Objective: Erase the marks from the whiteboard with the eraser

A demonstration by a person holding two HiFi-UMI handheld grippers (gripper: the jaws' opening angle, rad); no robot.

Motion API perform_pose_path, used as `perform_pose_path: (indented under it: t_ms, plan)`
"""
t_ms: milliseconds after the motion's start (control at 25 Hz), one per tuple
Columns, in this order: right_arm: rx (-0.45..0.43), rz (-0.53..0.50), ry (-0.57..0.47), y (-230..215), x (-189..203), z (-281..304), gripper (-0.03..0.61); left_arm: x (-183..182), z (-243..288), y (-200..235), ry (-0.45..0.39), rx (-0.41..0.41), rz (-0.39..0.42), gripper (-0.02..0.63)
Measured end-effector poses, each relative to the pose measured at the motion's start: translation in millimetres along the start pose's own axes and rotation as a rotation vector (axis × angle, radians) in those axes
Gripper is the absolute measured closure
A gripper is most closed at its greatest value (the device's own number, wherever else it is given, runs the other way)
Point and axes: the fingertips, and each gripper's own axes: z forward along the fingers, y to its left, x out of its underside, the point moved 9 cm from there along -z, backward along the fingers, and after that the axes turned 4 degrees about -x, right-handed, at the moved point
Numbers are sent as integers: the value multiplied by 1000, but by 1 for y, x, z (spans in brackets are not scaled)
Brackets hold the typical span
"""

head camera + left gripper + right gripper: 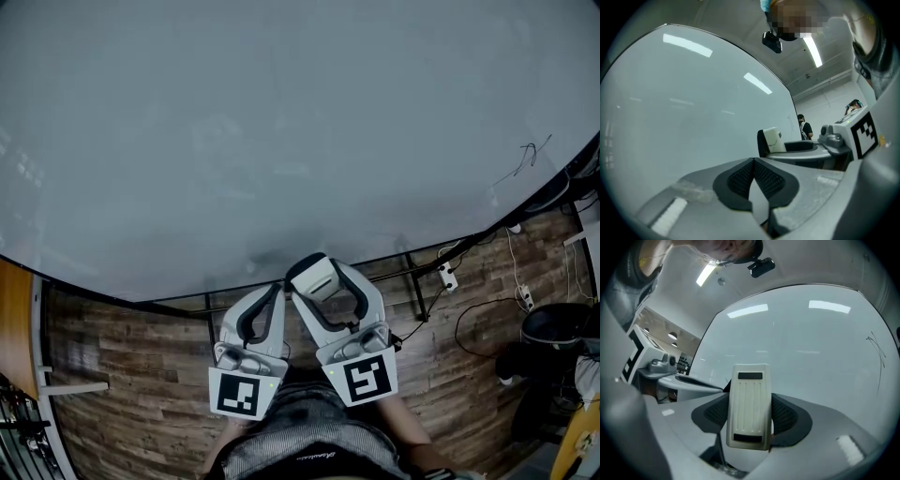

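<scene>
While the head view shows only the eraser's end near the whiteboard's lower edge, the right gripper view shows the right claw pinching it upright (scribbled marks sit well right of it); the left claw is pressed together, empty.

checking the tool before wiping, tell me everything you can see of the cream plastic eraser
The cream plastic eraser is a rounded rectangular block with a ribbed back and a dark slot near each end. The left gripper view shows a black layer on its other face, turned toward the pale whiteboard. It stands upright, clamped at its sides between the right gripper's dark textured pads. Whether it touches the board cannot be told. The thin scribbled mark lies far off to its right.
</scene>
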Motion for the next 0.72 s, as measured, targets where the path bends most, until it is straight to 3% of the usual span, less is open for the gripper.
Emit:
perform_pose_path:
  t_ms: [80, 280, 720]
  plan:
    - [2, 0, 16, -2, 2, -1, 318, 0, 1, -4, 14, 4, 31, 615]
    - [7, -1, 37, -1, 4, -4, 318, 1, 2, -6, 15, 14, 0, 615]
    - [14, -11, 32, 2, 2, -10, 318, 3, 0, -13, 34, 20, 9, 615]
